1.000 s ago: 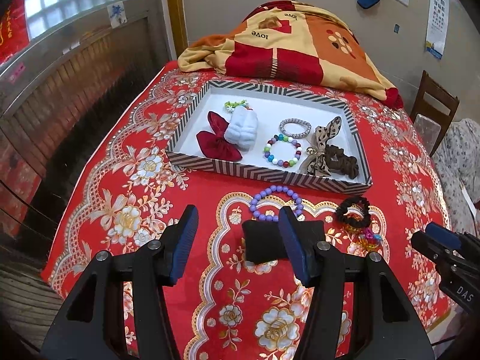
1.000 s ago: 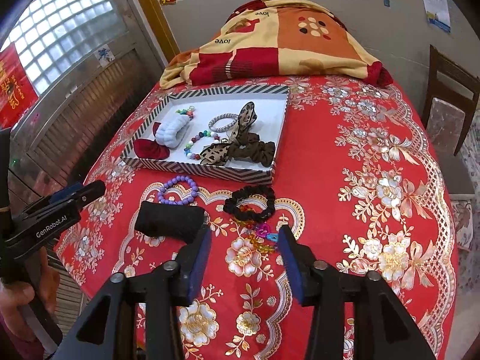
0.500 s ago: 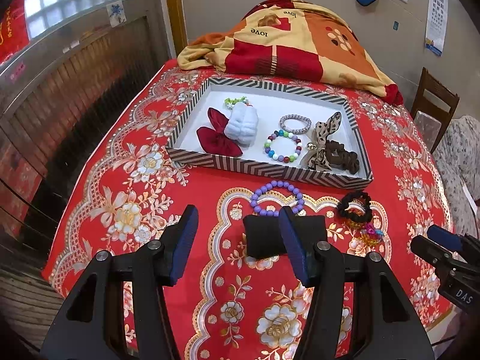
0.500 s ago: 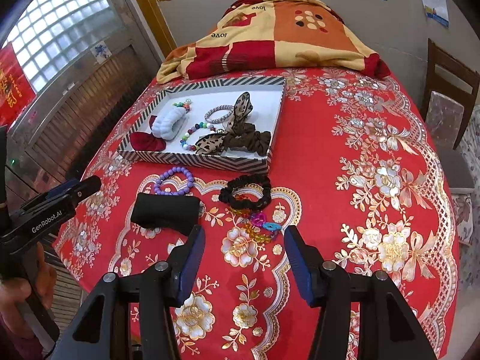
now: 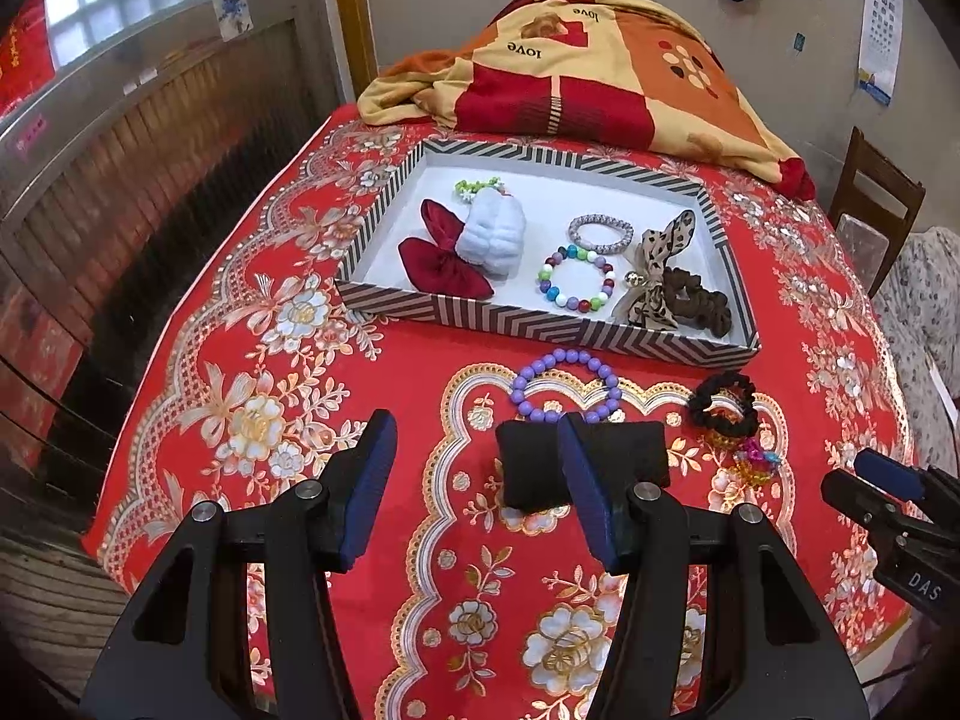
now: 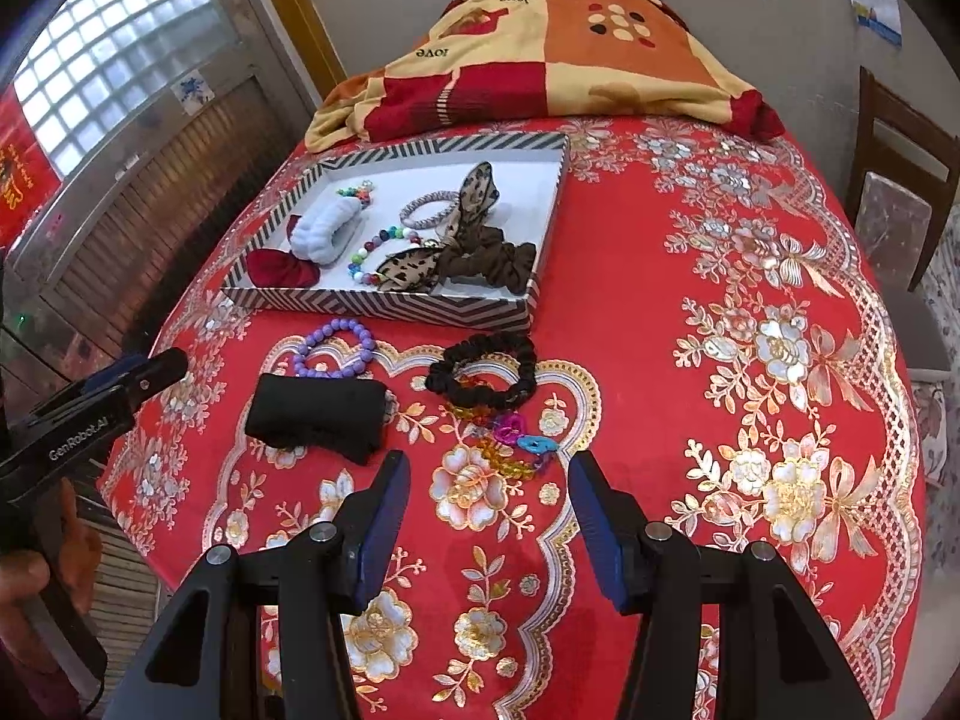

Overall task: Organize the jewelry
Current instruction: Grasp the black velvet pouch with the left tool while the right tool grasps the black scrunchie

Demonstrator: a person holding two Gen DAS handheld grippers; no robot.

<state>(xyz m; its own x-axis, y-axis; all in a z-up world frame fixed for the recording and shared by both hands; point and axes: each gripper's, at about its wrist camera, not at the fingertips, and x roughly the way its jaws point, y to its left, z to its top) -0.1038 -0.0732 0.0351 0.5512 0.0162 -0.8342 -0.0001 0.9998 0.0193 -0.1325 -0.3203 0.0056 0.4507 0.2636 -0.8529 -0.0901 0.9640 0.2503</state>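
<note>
we hold the black left gripper with blue-padded fingers [image 5: 477, 486] tilted down, jaws apart, nothing between the pads. the black right gripper with blue-padded fingers [image 6: 489, 516] is also tilted down, jaws apart and empty. a hand [image 6: 36, 576] grips the left gripper's handle.

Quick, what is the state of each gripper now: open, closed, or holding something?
Left gripper: open, holding nothing, above the tablecloth.
Right gripper: open, holding nothing.
</note>
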